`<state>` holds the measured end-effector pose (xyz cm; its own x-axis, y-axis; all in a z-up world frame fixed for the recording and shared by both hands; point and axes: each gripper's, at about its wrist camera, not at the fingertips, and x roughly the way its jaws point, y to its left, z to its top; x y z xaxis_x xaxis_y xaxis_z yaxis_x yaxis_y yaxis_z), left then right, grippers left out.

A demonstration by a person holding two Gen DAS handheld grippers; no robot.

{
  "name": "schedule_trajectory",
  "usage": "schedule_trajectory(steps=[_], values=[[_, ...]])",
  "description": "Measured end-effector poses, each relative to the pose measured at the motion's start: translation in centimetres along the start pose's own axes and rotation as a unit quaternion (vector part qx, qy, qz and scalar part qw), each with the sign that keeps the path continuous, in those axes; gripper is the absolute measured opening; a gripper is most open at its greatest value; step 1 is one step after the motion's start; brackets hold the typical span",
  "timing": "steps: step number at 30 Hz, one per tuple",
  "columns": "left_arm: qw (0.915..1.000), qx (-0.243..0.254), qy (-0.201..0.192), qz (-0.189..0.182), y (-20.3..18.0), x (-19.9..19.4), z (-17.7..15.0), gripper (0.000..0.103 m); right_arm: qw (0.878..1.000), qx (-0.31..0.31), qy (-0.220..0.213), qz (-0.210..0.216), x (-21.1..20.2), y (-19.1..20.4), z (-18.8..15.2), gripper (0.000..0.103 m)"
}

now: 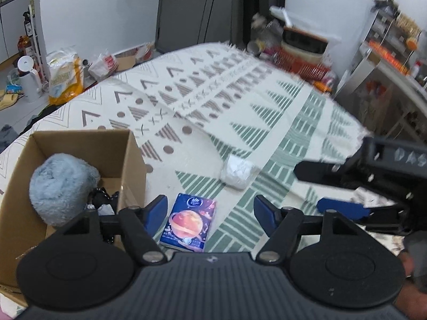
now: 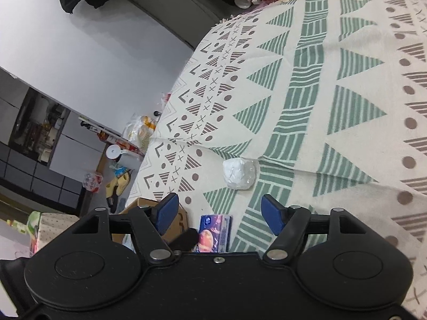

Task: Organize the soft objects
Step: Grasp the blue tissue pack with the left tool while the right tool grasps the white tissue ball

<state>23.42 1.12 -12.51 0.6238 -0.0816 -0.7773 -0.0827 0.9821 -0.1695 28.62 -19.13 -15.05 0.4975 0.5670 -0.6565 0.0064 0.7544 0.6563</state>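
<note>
A fluffy blue-grey soft object [image 1: 60, 184] lies in an open cardboard box [image 1: 88, 146] at the left of the patterned bed cover. A blue tissue pack with a planet print [image 1: 188, 222] lies just right of the box, between my left gripper's fingers. A white wrapped bundle [image 1: 238, 170] lies beyond it. My left gripper [image 1: 210, 212] is open and empty above the pack. My right gripper [image 2: 221, 210] is open and empty; it shows at the right of the left wrist view [image 1: 344, 186]. In the right wrist view the bundle [image 2: 238, 173] lies ahead and the pack [image 2: 214, 229] lies below.
The bed cover [image 1: 240, 112] has green and brown triangles. Bags, a white kettle [image 1: 28, 80] and clutter stand on the floor at the left. Baskets and containers [image 1: 301, 50] crowd the far end. Shelves [image 1: 387, 61] stand at the right.
</note>
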Motion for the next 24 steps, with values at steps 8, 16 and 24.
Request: schedule_trajectory(steps=[8, 16, 24], values=[[0.9991, 0.008, 0.034, 0.025, -0.9, 4.0, -0.2, 0.060, 0.999, 0.026, 0.026, 0.008, 3.0, -2.2, 0.6, 0.068], [0.9957, 0.020, 0.074, 0.051, -0.7, 7.3, -0.5, 0.059, 0.998, 0.044, 0.037, 0.011, 4.9, -3.7, 1.1, 0.068], [0.9927, 0.047, 0.080, 0.077, -1.2, 9.1, -0.7, 0.056, 0.998, 0.050, 0.043, 0.026, 7.2, -4.4, 1.3, 0.068]])
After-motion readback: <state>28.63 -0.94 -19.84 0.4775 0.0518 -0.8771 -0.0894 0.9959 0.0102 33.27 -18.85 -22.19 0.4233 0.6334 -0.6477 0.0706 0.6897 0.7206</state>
